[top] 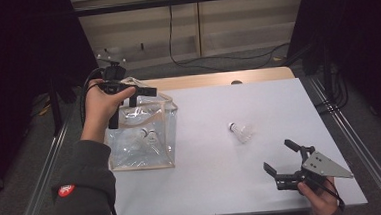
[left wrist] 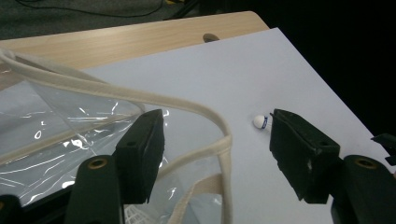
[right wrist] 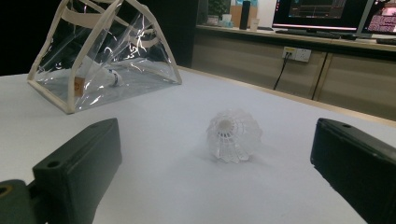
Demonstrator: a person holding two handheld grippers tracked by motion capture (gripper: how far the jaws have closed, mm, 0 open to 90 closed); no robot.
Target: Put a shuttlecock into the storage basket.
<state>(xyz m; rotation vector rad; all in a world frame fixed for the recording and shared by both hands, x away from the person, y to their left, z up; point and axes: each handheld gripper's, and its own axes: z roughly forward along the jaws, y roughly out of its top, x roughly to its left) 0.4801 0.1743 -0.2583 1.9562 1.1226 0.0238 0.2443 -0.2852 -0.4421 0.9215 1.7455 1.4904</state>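
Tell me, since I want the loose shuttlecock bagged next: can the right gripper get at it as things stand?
Probably yes. The right gripper is open and faces the shuttlecock, which lies alone on bare white table with nothing between them. The clear bag and left gripper are well off to the side.

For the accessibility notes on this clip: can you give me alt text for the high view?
A person's left gripper hangs open over the rim of a clear bag at the left of a white table, with a shuttlecock inside the bag. A second shuttlecock lies on the table, and the right gripper rests open near the front right corner.
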